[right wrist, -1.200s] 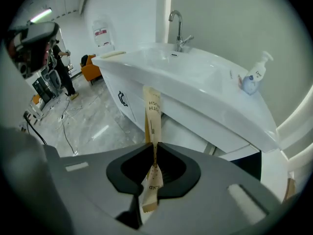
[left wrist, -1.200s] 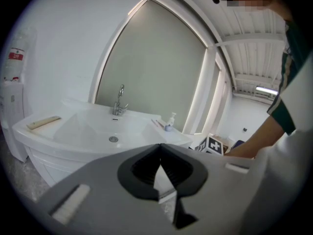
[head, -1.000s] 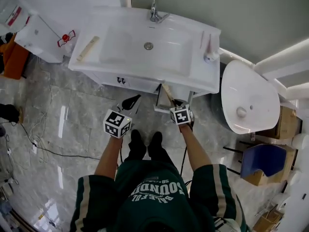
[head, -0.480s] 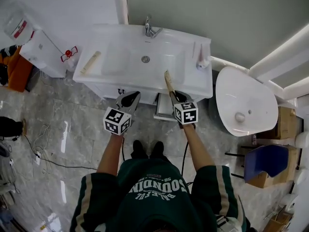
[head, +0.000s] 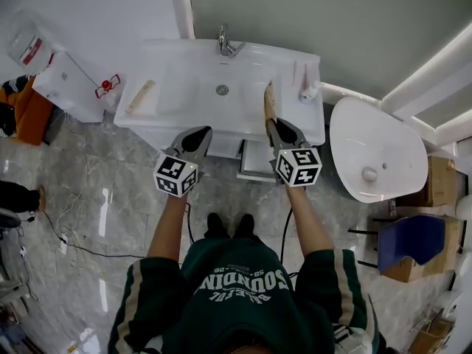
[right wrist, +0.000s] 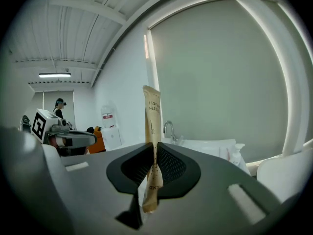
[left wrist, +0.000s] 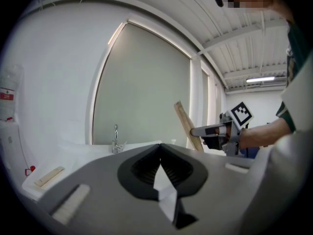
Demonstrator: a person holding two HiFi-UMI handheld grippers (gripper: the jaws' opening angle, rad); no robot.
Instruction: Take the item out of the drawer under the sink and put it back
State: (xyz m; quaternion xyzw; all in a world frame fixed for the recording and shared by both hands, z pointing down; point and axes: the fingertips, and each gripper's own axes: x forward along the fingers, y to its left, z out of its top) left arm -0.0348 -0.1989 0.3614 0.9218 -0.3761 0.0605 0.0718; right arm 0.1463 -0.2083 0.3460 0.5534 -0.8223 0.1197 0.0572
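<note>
While right hand-held gripper (right wrist: 152, 150) pinches the beige packet (right wrist: 152, 110) | left hand-held gripper (left wrist: 160, 151): jaws together

Head view steeply down on sink (head: 184, 87), gripper views close behind jaws, sharing faucet (left wrist: 116, 140)

Count two grippers, left gripper (head: 199, 136) at eleven o'clock and right gripper (head: 276, 128) at one, plus two marker cubes (head: 176, 175) (head: 298, 167), one per gripper. Also two long tan packets, one packet (head: 268, 102) at one o'clock and the other packet (head: 139, 96) at eleven on the sink's edge, with one sink (head: 184, 87), one tap (head: 227, 43), one soap bottle (head: 308, 91) and one open drawer (head: 258, 161), all around twelve. Further out, one white oval basin (head: 369, 146) at three, one white cabinet (head: 70, 87) at ten, and two black shoes (head: 216, 226) (head: 245, 226) at six.
</note>
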